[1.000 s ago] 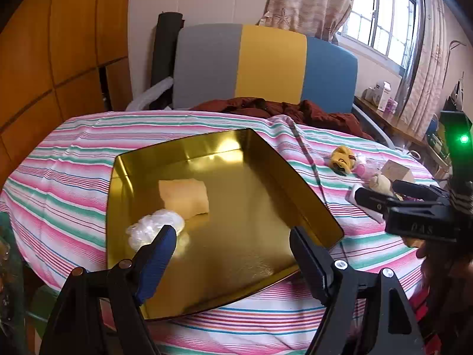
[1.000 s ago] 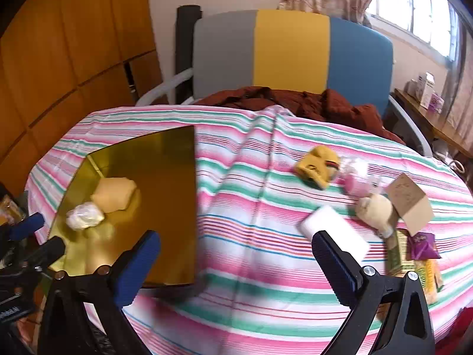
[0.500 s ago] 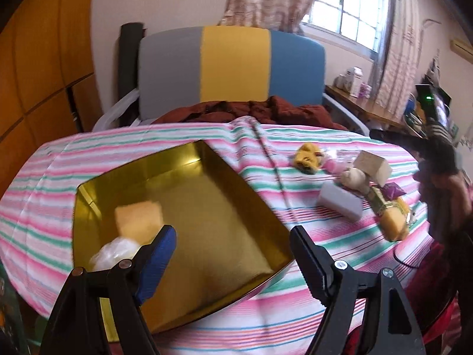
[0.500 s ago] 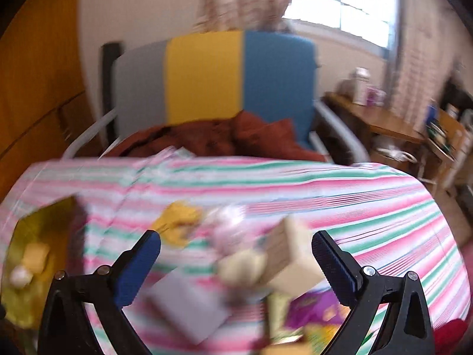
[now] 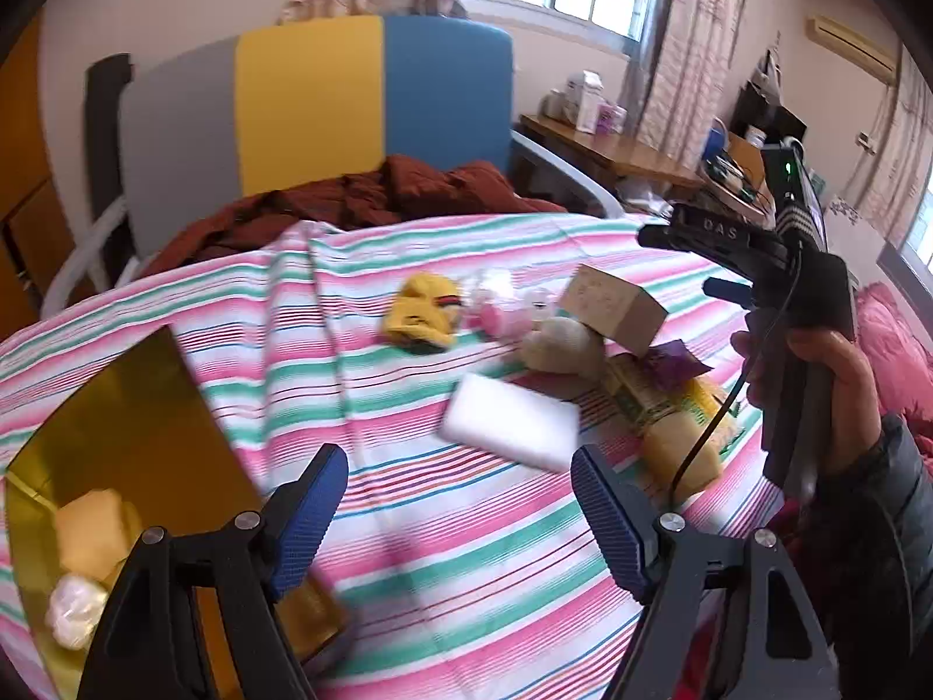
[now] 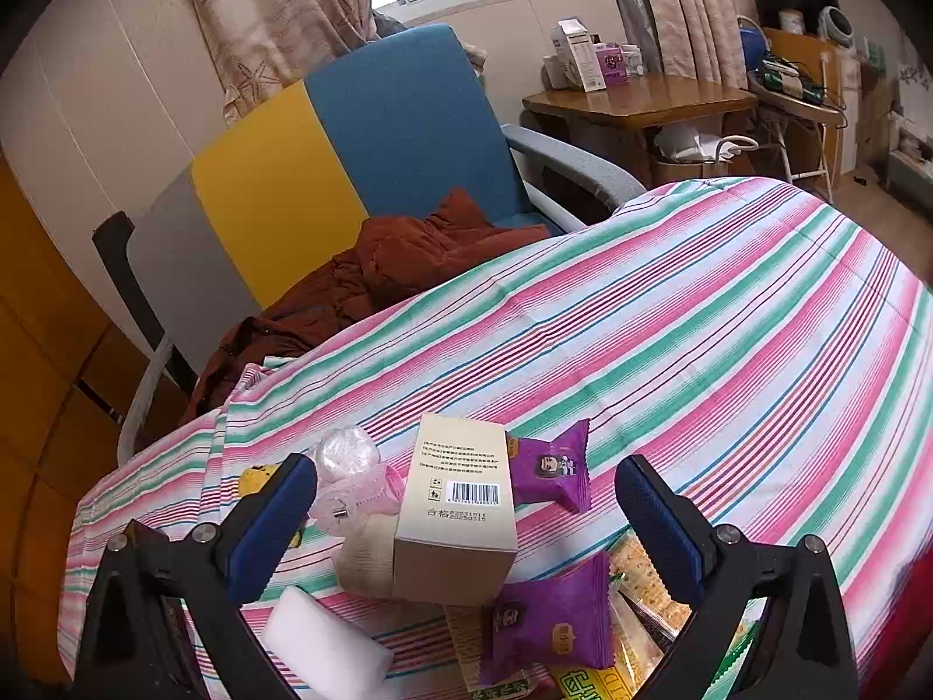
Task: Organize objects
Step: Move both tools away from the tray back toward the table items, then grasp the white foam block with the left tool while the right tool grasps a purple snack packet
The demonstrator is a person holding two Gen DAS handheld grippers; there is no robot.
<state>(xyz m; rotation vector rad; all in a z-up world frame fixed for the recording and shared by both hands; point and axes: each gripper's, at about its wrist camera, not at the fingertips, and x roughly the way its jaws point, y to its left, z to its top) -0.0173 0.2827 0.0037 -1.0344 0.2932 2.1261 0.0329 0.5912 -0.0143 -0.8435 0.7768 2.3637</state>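
A gold tray (image 5: pixel 122 426) lies at the left of the striped table and holds a yellow sponge (image 5: pixel 93 531) and a clear plastic wad (image 5: pixel 73 615). My left gripper (image 5: pixel 460 501) stands open above the cloth, just short of a white foam block (image 5: pixel 513 423). Beyond it lie a yellow toy (image 5: pixel 423 315), a beige box (image 5: pixel 612 306) and snack packets (image 5: pixel 670 402). My right gripper (image 6: pixel 466 531) is open and hovers over the beige box (image 6: pixel 458 516), with purple packets (image 6: pixel 551 469) and the white block (image 6: pixel 323 650) around it.
A person's hand (image 5: pixel 828 373) holds the right gripper's handle at the table's right edge. A grey, yellow and blue chair (image 5: pixel 315 111) with a brown garment (image 5: pixel 361 204) stands behind the table. A wooden side table (image 6: pixel 635 99) stands by the window.
Both grippers have swung right, away from the gold tray and toward the cluster of loose objects. The right gripper now sits over the beige box. Both have stayed open.
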